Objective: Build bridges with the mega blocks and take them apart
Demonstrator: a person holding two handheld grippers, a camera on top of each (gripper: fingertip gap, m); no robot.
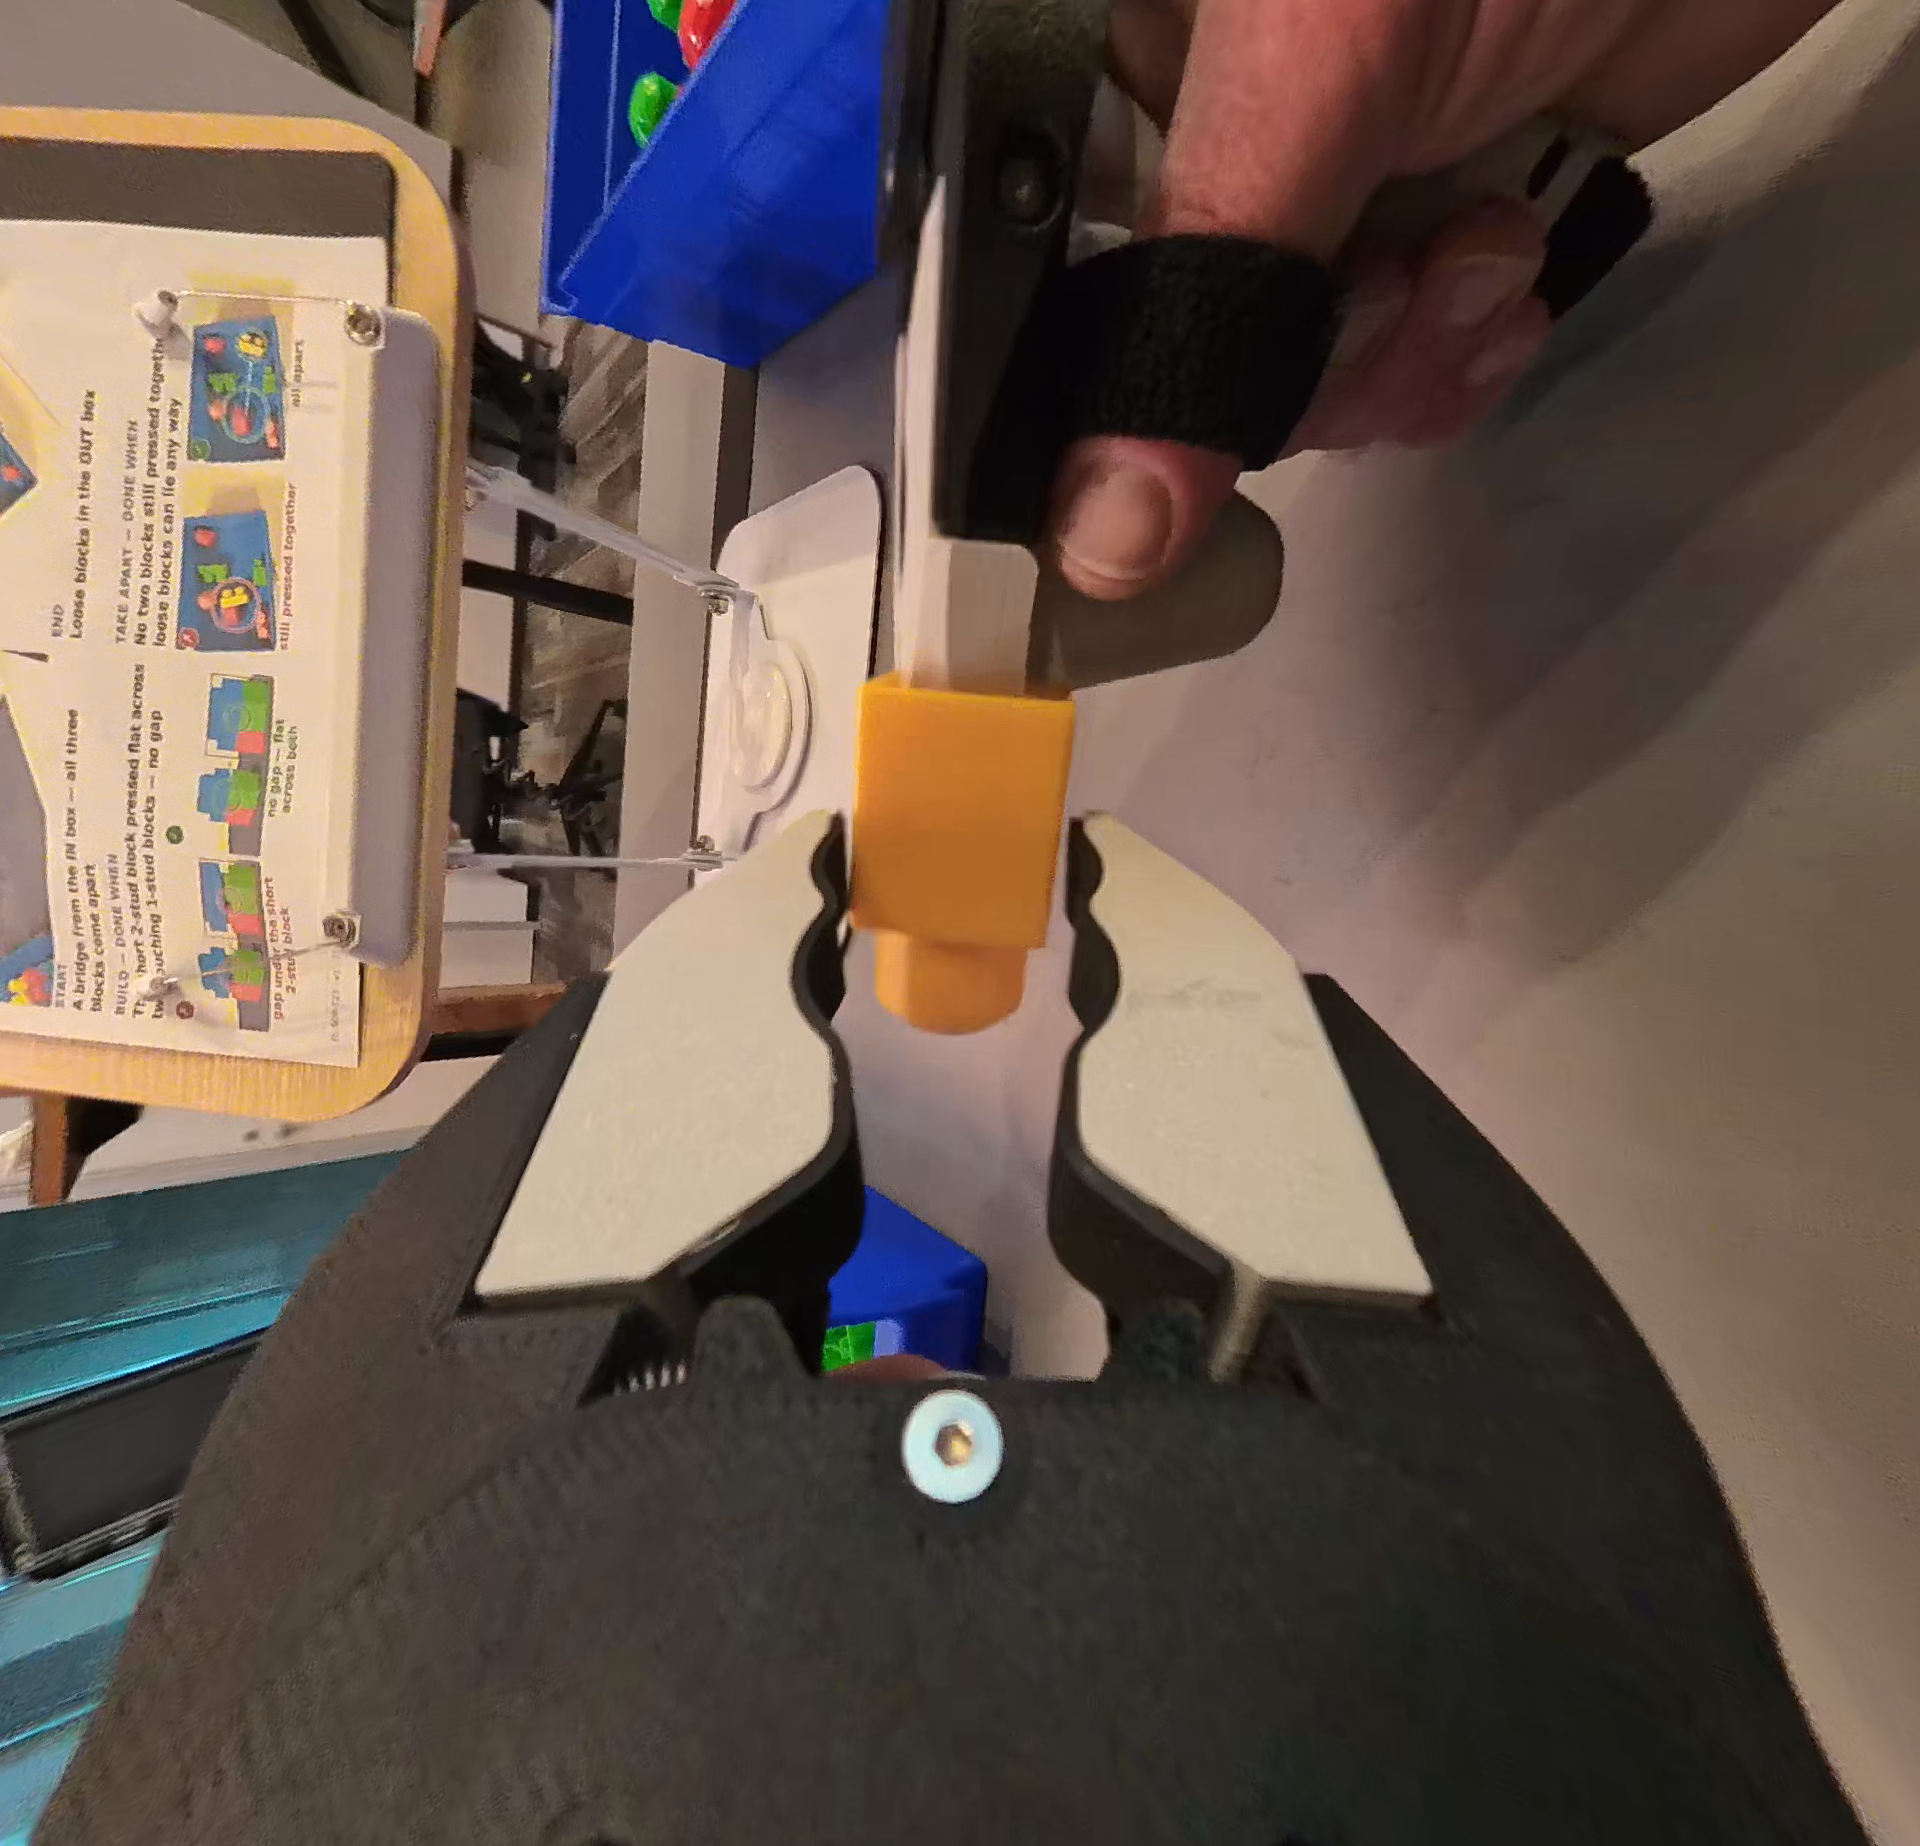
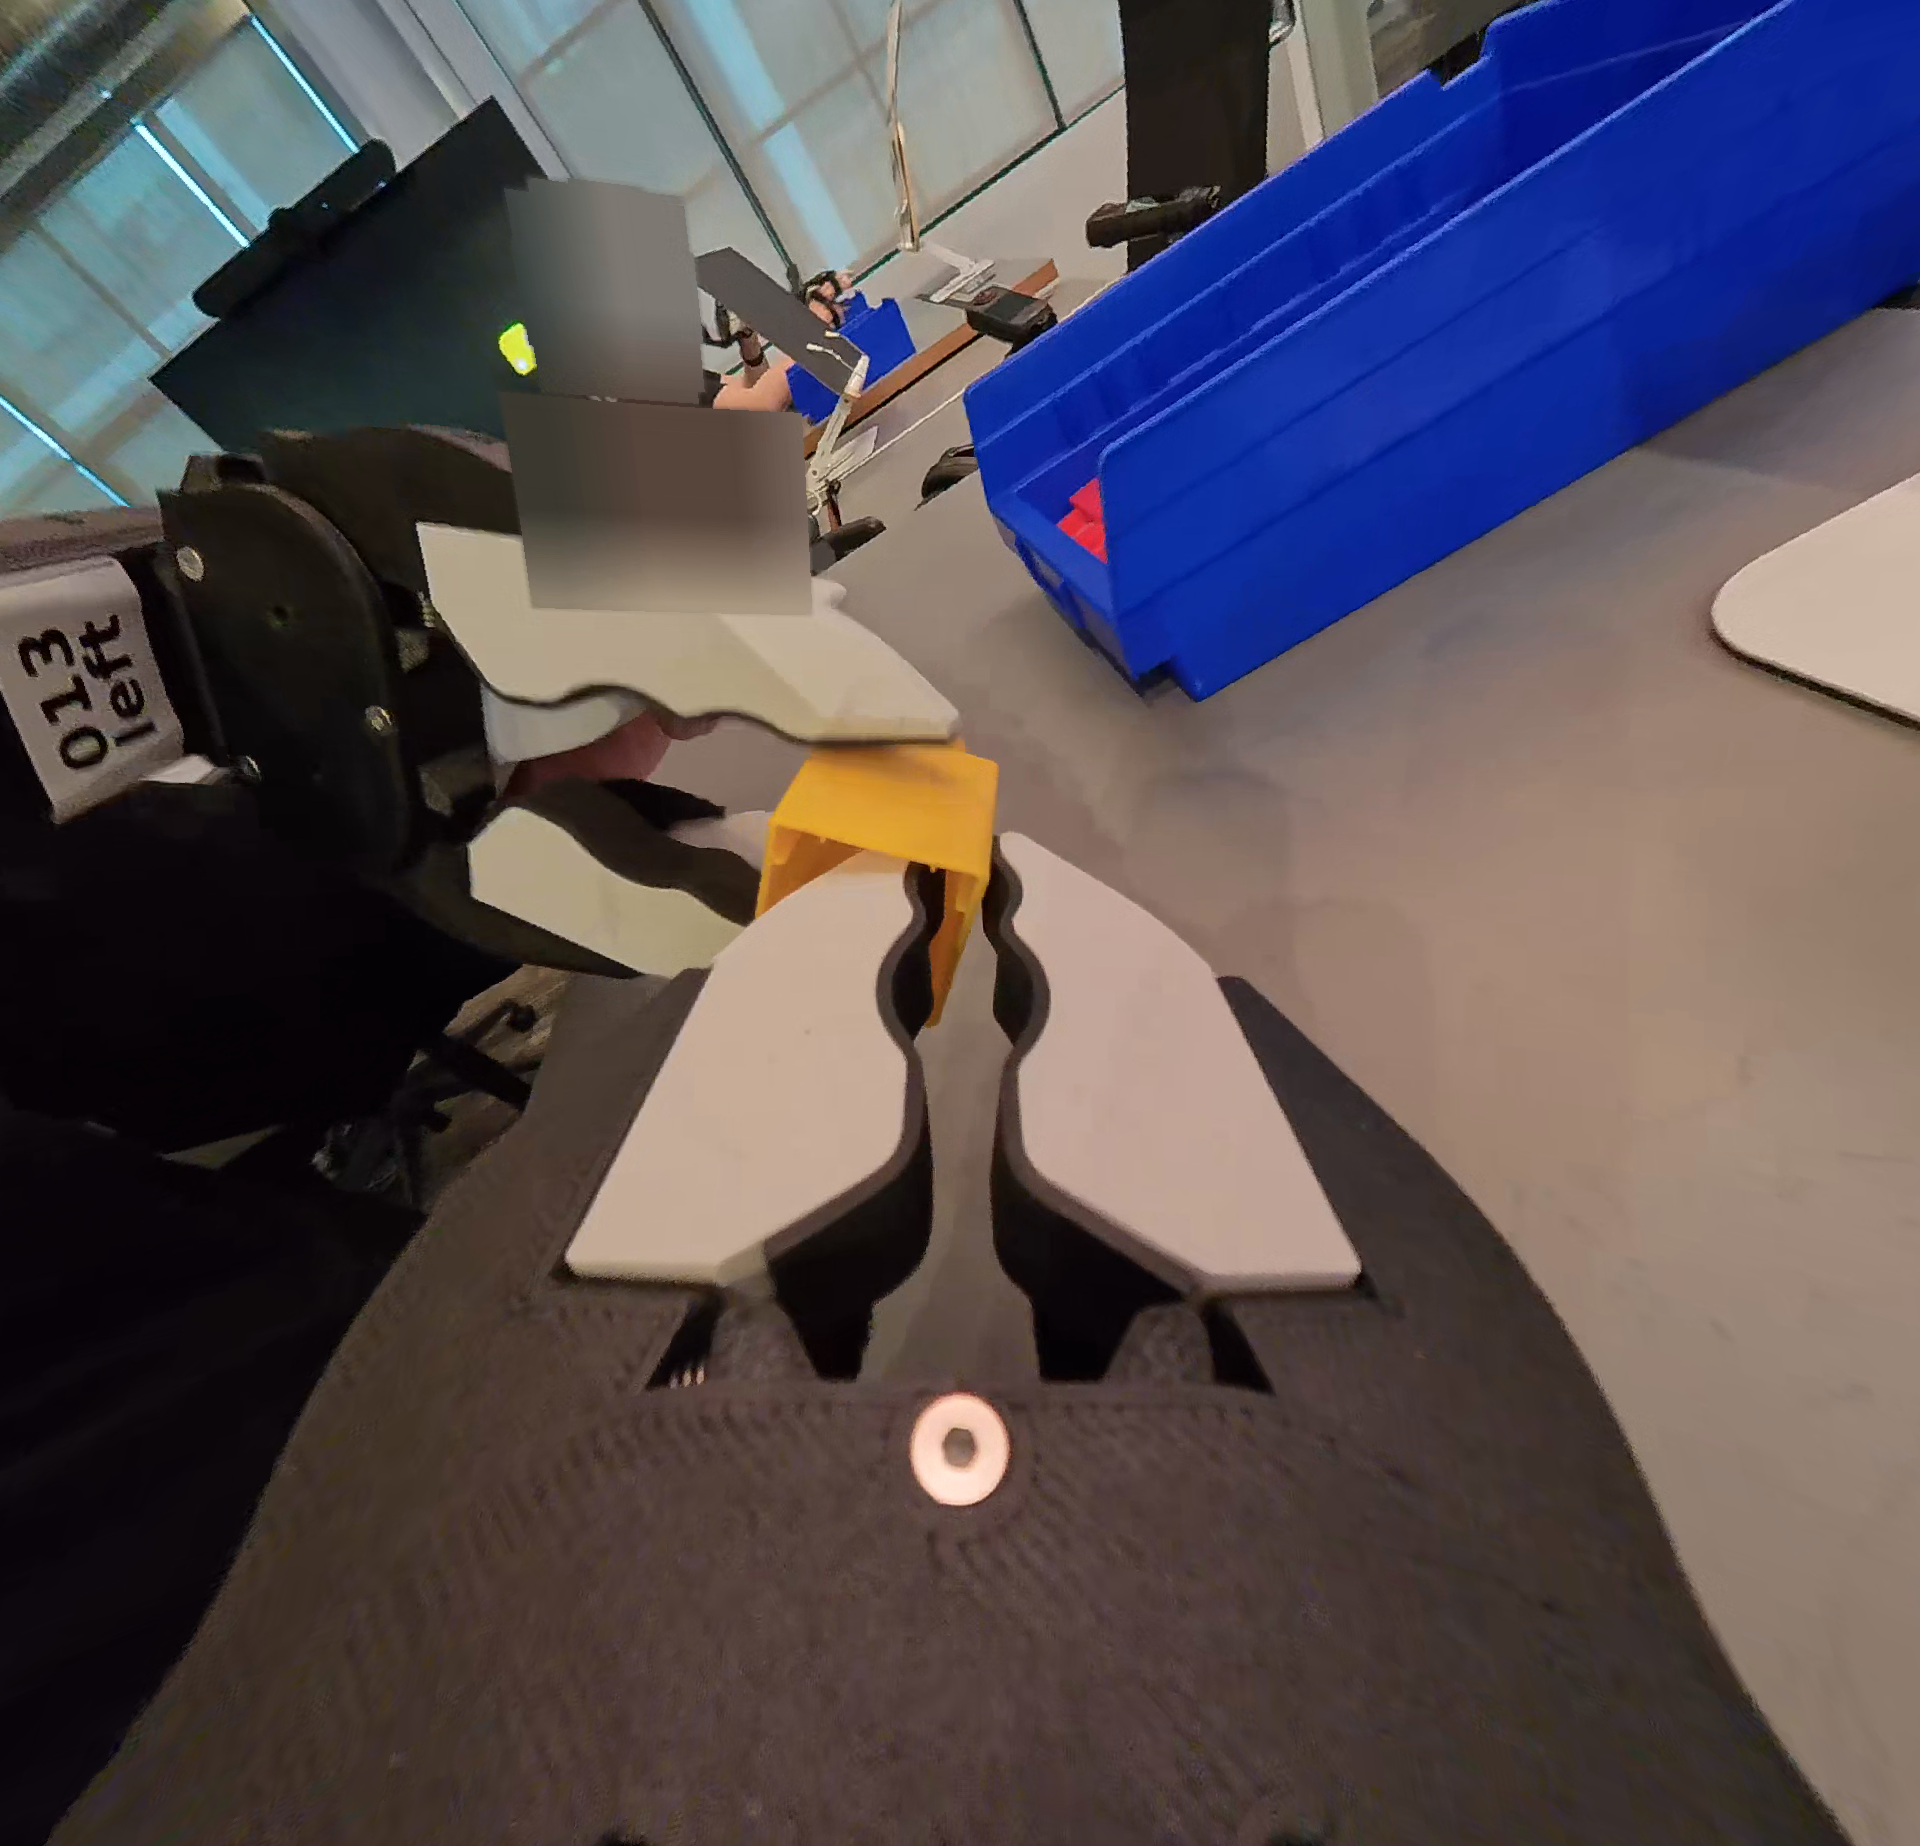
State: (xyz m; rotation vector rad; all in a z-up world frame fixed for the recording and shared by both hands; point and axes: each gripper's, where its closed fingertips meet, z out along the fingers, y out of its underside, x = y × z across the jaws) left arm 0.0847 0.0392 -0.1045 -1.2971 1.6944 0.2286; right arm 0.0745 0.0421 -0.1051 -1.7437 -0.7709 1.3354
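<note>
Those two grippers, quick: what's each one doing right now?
Left gripper: jaws wide around the yellow block, a gap showing on one side; open.
Right gripper: closed, pinching one wall of the yellow block.

Blue bin (image 2: 1455, 362) cut off at edge; red blocks (image 2: 1083, 527) inside mostly hidden.

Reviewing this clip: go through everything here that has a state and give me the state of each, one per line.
Yellow block: off the table, between both grippers, stud toward the left wrist camera.
Right gripper: shut on one wall of the block's open end.
Left gripper: around the block; contact unclear.
Far bin: holds green and red blocks.
Near bin: red blocks at one end.
</note>
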